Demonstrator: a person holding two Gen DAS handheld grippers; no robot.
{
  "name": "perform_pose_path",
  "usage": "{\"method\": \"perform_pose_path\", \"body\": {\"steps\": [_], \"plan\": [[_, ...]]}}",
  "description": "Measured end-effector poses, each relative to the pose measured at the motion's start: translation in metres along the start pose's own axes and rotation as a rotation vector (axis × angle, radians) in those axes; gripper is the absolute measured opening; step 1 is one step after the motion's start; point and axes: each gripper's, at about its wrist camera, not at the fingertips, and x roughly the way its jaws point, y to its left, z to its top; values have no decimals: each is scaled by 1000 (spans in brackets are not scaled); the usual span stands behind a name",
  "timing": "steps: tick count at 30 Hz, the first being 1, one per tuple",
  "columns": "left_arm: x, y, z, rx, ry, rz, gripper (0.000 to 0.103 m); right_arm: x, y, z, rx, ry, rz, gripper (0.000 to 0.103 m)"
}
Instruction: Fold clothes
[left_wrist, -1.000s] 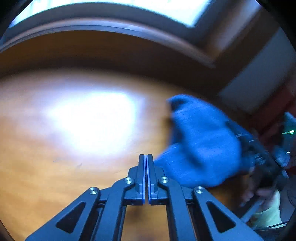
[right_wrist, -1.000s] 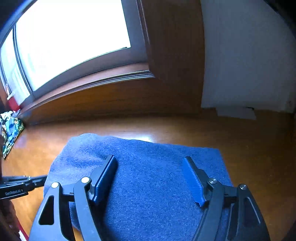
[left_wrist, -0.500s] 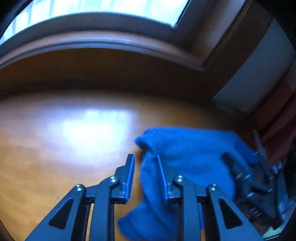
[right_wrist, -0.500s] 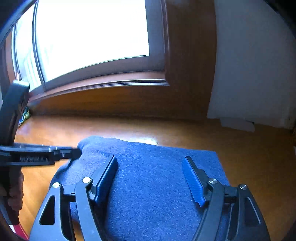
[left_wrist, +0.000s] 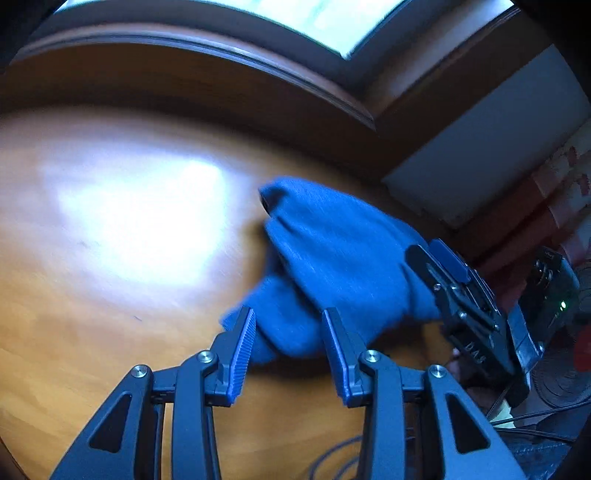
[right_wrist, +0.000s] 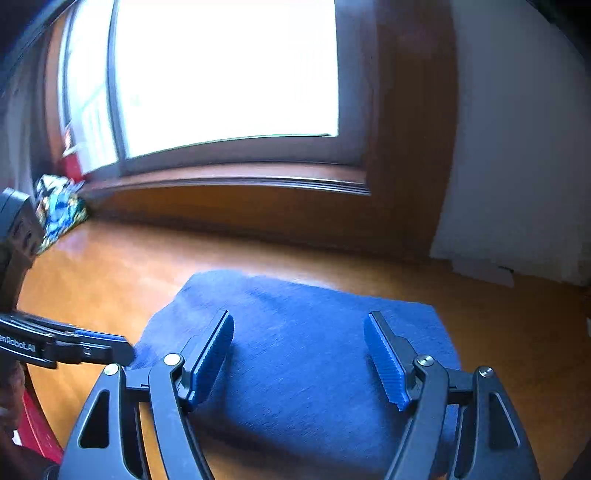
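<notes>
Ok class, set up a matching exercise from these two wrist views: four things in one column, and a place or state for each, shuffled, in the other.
Things:
1. left gripper
2. blue cloth
3. window
4. patterned bundle

Places or states:
A. bright, above the wooden sill
B. open, at the cloth's left edge
C. lying on the wooden surface
D. far left, by the wall

Pairs: 1-B, 2-C, 3-A, 4-D

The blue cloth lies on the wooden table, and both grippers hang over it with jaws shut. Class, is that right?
Not quite. Both wrist views show the left gripper and right gripper with jaws open. The blue cloth does lie on the wooden table.
</notes>
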Motion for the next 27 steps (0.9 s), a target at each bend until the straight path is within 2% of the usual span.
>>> {"method": "perform_pose_path", "body": {"steps": [3,4,5,8,10,12,13,15,18,20,24,27], "plan": [[11,-8,3,36,12,19,34,2,10,-6,-36,17,6,72],[13,-7,2,30,12,17,27,3,10,-7,-34,20,6,72],[13,-5,1,16,10,12,6,5,9,-8,-35,22,5,72],[8,1,-3,-20,-10,11,3,8,8,-9,-44,29,-1,72],[0,16,-6,-81,-26,10,1,10,9,-9,-51,33,-12,72],[-12,43,-13,-160,-27,64,0,11,8,-9,-47,35,-12,72],[-17,51,-15,-195,-36,43,0,11,7,-8,-43,36,-9,72],[-28,60,-17,-259,-61,-45,0,11,7,-7,-44,38,-7,72],[-30,51,-11,-248,-74,-102,1,13,8,-7,-50,39,-7,72],[-15,46,-6,-255,-30,-122,2,13,8,-7,-50,40,-4,72],[15,39,4,-242,39,-86,2,17,9,-9,-53,39,5,73],[22,38,17,-247,40,-50,2,23,13,-8,-57,30,0,76]]}}
